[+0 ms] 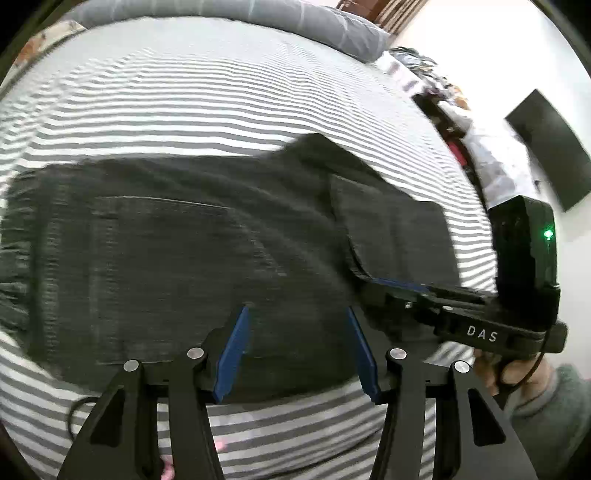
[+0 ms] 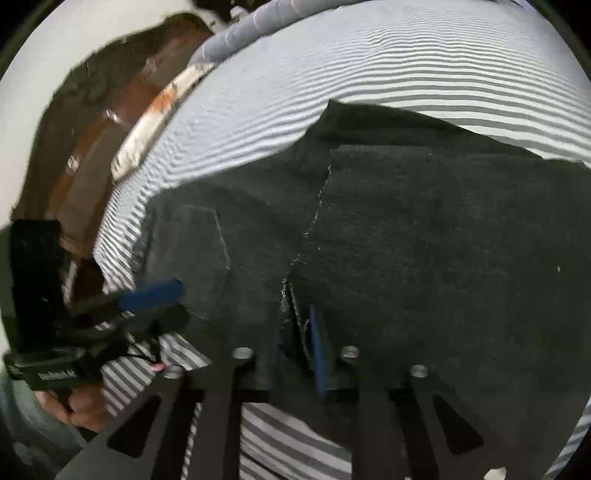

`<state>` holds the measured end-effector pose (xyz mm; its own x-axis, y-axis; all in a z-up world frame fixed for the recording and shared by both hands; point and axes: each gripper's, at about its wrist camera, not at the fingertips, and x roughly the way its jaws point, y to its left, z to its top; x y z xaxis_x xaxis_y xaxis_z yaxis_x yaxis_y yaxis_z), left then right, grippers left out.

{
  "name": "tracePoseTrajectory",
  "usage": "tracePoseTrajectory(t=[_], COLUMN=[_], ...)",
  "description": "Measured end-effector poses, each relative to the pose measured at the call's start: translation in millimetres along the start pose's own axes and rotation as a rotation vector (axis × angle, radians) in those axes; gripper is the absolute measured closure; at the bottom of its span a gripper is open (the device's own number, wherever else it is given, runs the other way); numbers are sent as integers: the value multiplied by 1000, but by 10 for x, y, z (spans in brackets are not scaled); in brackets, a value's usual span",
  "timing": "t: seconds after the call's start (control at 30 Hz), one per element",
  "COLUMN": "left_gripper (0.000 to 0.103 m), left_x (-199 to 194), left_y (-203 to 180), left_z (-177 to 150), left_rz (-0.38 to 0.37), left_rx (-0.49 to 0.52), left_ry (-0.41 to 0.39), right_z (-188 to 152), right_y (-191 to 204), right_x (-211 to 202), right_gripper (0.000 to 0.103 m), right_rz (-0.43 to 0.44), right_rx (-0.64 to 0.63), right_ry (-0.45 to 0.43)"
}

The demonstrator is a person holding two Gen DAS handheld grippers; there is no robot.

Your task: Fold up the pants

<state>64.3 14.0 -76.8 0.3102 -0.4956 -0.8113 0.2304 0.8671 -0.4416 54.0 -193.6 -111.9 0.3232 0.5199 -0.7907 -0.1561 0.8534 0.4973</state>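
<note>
Dark grey pants (image 1: 177,243) lie across a striped bed (image 1: 221,92), waistband and back pocket to the left. A folded leg layer (image 1: 391,236) lies on top at the right. My left gripper (image 1: 299,317) is open, its blue pads over the pants' near edge, holding nothing. My right gripper (image 2: 295,325) is shut on the folded pant leg edge (image 2: 291,291), cloth bunched between its blue pads. The right gripper also shows in the left wrist view (image 1: 399,288). The left gripper shows at the left of the right wrist view (image 2: 155,295).
A grey pillow (image 1: 332,26) lies at the bed's far end. Clutter and a dark panel (image 1: 546,147) stand along the white wall to the right. A brown wooden bed frame (image 2: 110,110) runs along the bed's left side. The person's hands hold both grippers.
</note>
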Motion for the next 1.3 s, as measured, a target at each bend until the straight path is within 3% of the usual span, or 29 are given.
tracePoseTrajectory(t=[0.1,0.23,0.4,0.6,0.67,0.73,0.83,0.93,1.03,1.13,1.3], left_gripper=[48,45,44,45,53,85,94,98,98,98,98], left_x=[27,125,377,645,690,724,738,696,644,593,462], left_y=[-30,-139,-287,-411,-462,-508,-541,-564,-603,-627,-681], left_z=[14,33,59,107,106,92,71,72,83,100,149], left_rz=[-70,-130,-123,-101,-76,-52,-30,-35,-29,-40,-53], left_rx=[-29,-38,-30,-39,-21,4,14,9,13,3,6], left_ry=[14,38,82,125,126,139,136,117,101,88,60], right_z=[-93,-346,-736,-995,-1015,-1020,-1065,-1124,-1201,-1266,-1228], right_y=[12,-103,-434,-858,-950,-1026,-1130,-1190,-1198,-1189,-1290], right_x=[-218,-506,-637,-741,-756,-769,-815,-876,-888,-876,-865], right_gripper=[69,68,68,67,67,67,67,66,55,54,54], right_rz=[-27,-16,-19,-18,-19,-7,-2,1,-6,14,22], right_rx=[-6,27,149,317,353,377,406,424,437,441,499], right_ry=[-56,-84,-85,-157,-173,-181,-192,-214,-202,-207,-290])
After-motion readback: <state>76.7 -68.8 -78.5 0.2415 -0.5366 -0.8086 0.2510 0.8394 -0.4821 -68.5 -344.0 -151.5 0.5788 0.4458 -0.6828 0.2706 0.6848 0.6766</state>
